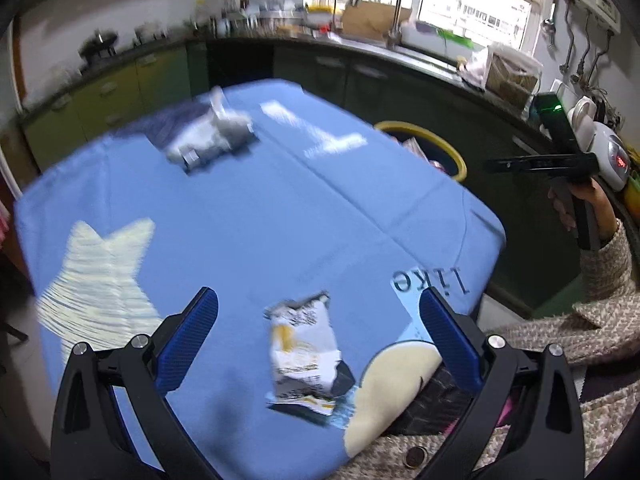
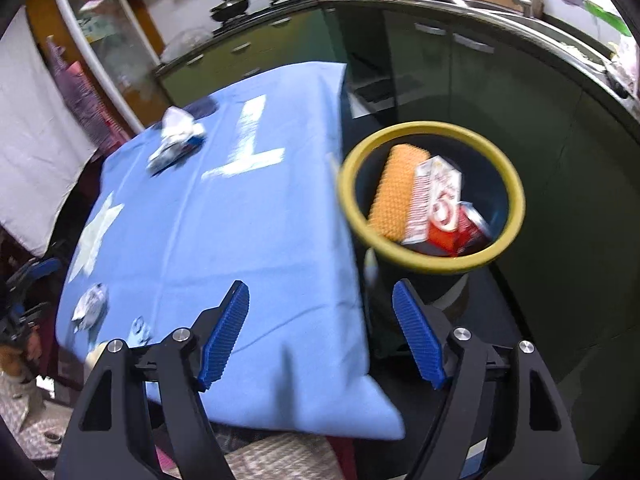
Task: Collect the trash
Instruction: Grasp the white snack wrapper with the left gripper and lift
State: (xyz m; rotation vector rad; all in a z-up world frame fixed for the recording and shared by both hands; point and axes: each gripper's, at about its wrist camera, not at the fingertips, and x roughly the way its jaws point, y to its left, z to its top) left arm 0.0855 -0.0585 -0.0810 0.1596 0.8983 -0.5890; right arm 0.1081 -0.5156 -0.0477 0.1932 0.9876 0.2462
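Note:
A crumpled white and yellow wrapper point(image 1: 304, 356) lies on the blue-clothed table point(image 1: 280, 220), just in front of my left gripper point(image 1: 318, 296), which is open and hangs above it without touching. Farther back sits a crumpled grey-white wad point(image 1: 212, 136). My right gripper point(image 2: 320, 288) is open and empty over the table's right edge, close to the yellow-rimmed bin point(image 2: 440, 126). The bin holds an orange packet point(image 2: 394, 196), a white and red carton point(image 2: 436, 200) and a red can point(image 2: 468, 224). The wrapper point(image 2: 90, 306) and wad point(image 2: 176, 140) also show here.
The bin point(image 1: 420, 128) stands on the floor off the table's right side. Dark green cabinets point(image 2: 520, 92) and a cluttered counter with a sink and tap point(image 1: 394, 12) run behind. A hand holds the right gripper point(image 1: 536, 164); a tweed sleeve point(image 1: 600, 288) lies at the near right.

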